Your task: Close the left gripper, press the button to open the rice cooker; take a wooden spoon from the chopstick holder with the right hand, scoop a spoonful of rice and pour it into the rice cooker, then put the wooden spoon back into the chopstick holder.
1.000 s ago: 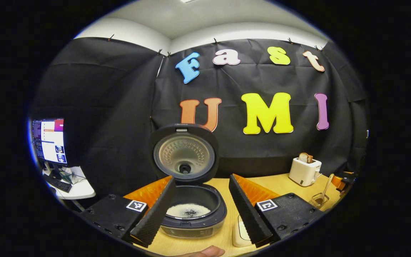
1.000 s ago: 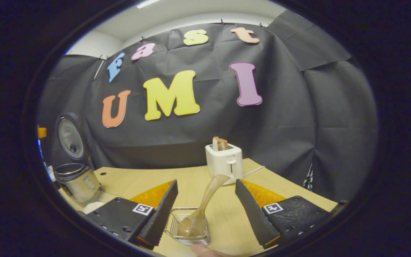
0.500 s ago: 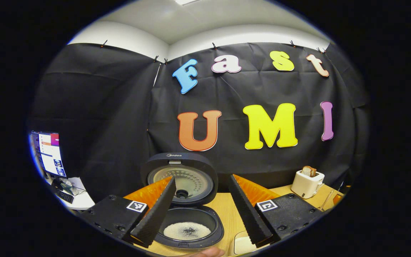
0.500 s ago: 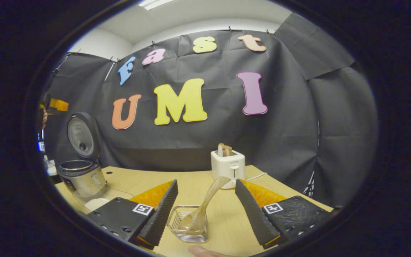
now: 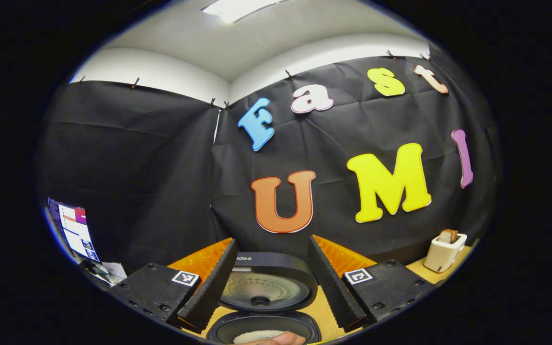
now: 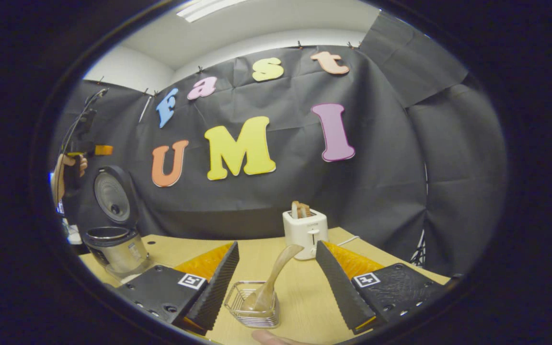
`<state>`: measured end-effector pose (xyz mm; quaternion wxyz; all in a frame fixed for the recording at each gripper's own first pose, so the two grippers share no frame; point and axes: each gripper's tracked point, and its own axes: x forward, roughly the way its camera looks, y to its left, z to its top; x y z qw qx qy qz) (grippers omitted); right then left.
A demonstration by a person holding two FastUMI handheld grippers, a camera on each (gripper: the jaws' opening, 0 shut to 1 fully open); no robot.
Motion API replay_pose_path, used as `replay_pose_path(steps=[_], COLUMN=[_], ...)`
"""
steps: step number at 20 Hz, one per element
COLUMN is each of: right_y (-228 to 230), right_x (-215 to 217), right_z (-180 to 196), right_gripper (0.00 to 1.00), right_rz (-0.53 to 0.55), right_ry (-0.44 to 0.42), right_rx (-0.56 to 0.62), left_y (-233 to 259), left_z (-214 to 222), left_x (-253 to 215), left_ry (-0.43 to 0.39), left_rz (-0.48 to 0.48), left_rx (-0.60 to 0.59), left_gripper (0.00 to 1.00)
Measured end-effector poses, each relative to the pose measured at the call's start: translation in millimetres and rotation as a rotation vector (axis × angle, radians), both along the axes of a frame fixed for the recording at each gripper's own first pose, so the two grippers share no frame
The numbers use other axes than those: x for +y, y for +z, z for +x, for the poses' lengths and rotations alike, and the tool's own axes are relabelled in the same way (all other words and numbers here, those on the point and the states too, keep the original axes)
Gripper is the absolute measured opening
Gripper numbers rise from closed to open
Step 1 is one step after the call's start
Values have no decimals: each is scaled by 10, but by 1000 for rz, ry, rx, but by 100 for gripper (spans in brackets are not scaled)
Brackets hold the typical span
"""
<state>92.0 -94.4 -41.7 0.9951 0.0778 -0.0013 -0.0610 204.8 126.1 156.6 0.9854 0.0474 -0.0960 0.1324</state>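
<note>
1. Right gripper view: the right gripper [image 6: 276, 282], fingers spread wide and holding nothing, hangs above a wooden table [image 6: 304, 297].
2. At 6 o'clock between those fingers, a wooden spoon [image 6: 273, 282] leans bowl-down in a wire chopstick holder [image 6: 252, 314].
3. A white toaster [image 6: 304, 232] stands beyond it toward 12 o'clock.
4. At 9 o'clock the rice cooker [image 6: 115, 244] sits with its lid raised; above it a hand [image 6: 67, 172] grips the other tool.
5. Left gripper view: the left gripper [image 5: 271, 282], fingers apart and empty, frames the open rice cooker [image 5: 266, 297] at 6 o'clock, white rice [image 5: 261, 334] showing in its pot.
</note>
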Motion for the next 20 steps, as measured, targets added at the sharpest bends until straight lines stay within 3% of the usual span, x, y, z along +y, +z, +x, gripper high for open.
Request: replay_pose_path(steps=[4, 5, 7, 8, 9, 10, 12, 18, 20], right_y=[-11, -7, -13, -25, -38, -45, -64, -13, 15], right_x=[-82, -118, -162, -170, -168, -176, -179, -87, -88], right_z=[6, 6, 9, 9, 20, 16, 33, -17, -44], right_gripper=[95, 91, 92, 92, 92, 92, 92, 95, 91], right_rz=[-2, -7, 0, 7, 13, 18, 23, 3, 6], right_ry=[-7, -17, -26, -26, -25, -26, -27, -13, -27], right_rx=[3, -2, -7, -5, -2, 2, 9, 9, 3], left_y=[-79, -104, -125, -135, -162, -203, -194, -224, -282], left_z=[406, 497, 626, 678, 719, 752, 757, 704, 593], left_x=[302, 362, 443, 458, 501, 557, 645, 573, 531], left_ry=[48, 57, 64, 64, 71, 84, 111, 74, 61], left_rz=[-3, -8, -38, -51, -60, -65, -26, -22, -25], left_rx=[29, 44, 55, 66, 71, 86, 77, 83, 109], left_gripper=[94, 94, 94, 88, 94, 94, 95, 99, 92])
